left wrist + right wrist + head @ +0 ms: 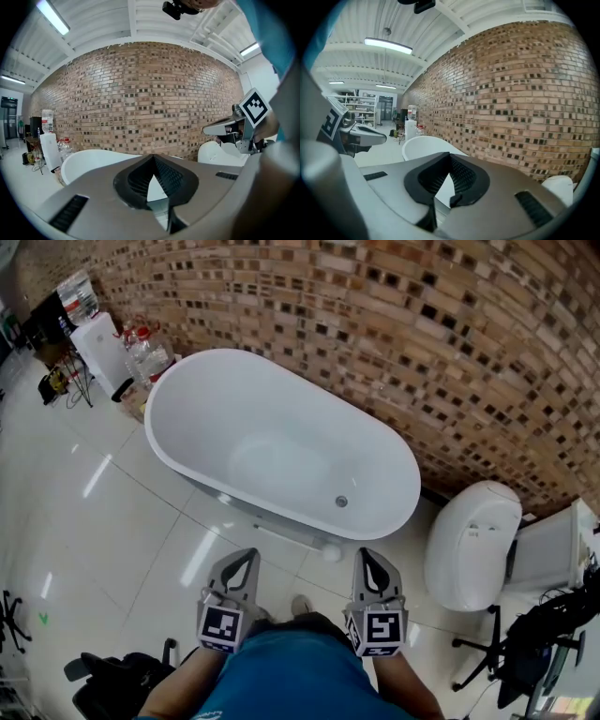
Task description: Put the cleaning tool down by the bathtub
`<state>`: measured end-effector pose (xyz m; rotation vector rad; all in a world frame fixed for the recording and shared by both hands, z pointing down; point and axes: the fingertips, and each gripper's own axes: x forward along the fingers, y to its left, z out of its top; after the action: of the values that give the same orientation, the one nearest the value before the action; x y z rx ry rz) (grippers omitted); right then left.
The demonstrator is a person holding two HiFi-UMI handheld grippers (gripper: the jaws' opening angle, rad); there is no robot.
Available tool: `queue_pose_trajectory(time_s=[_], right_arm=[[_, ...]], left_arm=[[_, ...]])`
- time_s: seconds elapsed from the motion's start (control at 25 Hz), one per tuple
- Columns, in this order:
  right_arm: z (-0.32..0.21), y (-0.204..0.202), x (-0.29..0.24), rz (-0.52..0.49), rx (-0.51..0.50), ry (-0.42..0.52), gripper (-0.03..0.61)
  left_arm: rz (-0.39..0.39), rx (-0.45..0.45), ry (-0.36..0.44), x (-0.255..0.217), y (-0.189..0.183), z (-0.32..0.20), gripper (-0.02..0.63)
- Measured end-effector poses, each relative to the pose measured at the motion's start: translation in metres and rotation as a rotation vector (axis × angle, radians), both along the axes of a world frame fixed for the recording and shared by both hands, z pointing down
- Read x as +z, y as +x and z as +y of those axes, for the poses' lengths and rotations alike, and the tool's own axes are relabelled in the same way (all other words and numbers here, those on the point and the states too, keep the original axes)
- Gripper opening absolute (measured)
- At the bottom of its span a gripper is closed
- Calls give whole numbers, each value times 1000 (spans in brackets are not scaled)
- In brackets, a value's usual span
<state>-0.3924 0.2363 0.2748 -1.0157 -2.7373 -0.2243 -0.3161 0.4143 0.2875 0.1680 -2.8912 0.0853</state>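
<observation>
A white oval bathtub (281,456) stands on the glossy tiled floor along a brick wall; it also shows in both gripper views (89,159) (424,143). The cleaning tool (328,552), a thin pale rod with a round white head, lies on the floor against the tub's near side. My left gripper (246,559) (153,158) and right gripper (367,559) (450,157) hover side by side just short of the tool. Both are shut, with nothing between their jaws. The tool's head lies between the two tips.
A white toilet (473,540) stands right of the tub, with a black chair (525,643) beyond it. Water bottles (145,352) and a white box (98,343) sit at the tub's far left end. Another black chair (112,676) is near my left.
</observation>
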Motion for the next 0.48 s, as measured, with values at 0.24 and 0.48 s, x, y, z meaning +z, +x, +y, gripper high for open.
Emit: queue_pose_trajectory(time_s=[0.24,0.48], right_arm=[[-17,17,-61,-139,90,-125,0],[-45,57,-96,-155,365,-148,0]], left_arm=[[-83,135,14,-40,-12,-29,0],[-139,378,45,-78,-8,-54,0]])
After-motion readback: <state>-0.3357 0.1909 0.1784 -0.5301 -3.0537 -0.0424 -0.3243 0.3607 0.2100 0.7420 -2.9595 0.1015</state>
